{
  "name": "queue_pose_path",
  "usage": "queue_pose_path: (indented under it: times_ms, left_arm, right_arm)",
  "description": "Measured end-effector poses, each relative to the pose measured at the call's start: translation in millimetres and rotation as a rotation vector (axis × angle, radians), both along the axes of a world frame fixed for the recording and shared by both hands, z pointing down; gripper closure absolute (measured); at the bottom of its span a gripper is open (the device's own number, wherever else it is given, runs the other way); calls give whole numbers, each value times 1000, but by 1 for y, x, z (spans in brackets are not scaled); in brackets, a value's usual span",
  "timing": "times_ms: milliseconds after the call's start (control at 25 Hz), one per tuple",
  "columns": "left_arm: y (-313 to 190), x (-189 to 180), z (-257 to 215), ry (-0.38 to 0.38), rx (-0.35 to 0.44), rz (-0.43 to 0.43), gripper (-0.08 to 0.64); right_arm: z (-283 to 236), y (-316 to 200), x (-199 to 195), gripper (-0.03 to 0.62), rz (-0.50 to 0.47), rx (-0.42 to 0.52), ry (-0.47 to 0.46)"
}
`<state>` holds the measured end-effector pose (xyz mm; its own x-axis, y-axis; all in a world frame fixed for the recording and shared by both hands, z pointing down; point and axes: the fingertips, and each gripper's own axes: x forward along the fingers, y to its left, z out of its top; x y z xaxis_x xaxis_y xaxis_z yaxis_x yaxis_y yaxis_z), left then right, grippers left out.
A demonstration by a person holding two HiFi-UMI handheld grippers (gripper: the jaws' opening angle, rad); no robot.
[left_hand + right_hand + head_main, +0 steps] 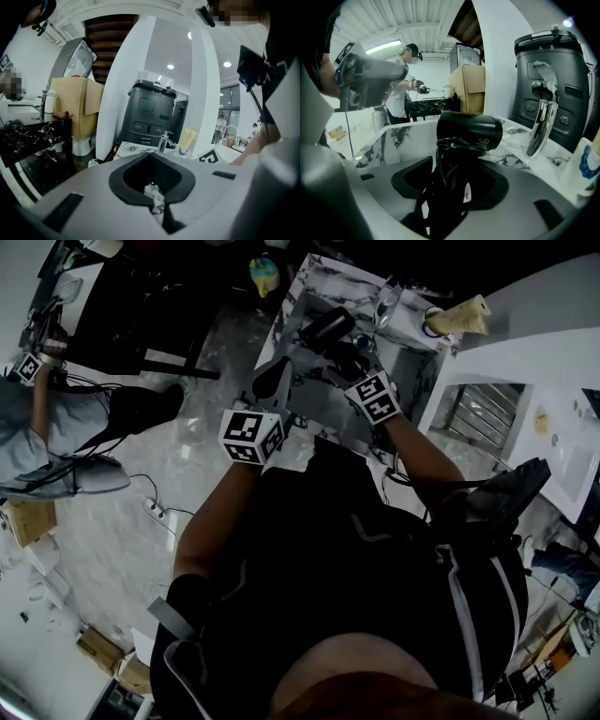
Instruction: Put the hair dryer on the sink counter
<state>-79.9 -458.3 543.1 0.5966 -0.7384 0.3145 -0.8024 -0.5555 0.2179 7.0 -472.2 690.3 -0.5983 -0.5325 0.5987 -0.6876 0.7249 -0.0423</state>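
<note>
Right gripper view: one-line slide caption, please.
Right gripper clamps a black hair dryer by its cord-wrapped handle, beside the chrome faucet at the marble sink counter.

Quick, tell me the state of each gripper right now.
Left gripper: shut, nothing between its jaws.
Right gripper: shut on the hair dryer.

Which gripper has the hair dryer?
The right gripper: its jaws clamp the black hair dryer by its cord-wrapped handle. The left gripper is shut, empty.
</note>
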Motion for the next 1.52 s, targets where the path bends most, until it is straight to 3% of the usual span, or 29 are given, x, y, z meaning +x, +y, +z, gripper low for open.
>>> queue_pose_path:
  times_ms: [680,920,1240,1520]
  left_arm:
    - [-2,-5,10,-70,-22,3,552]
    - [2,1,10,-86,-27,54,554]
    - [7,1,16,-95,-46,55,553]
    - [5,-3,9,-110,-12,33,553]
  right_arm:
    - [88,-23,-7,348,114,-149,3]
    - [108,-20,-11,348,143,-199,18]
    - [119,-19,-14,348,160,-224,30]
    - [123,-21,-19,348,148,-213,64]
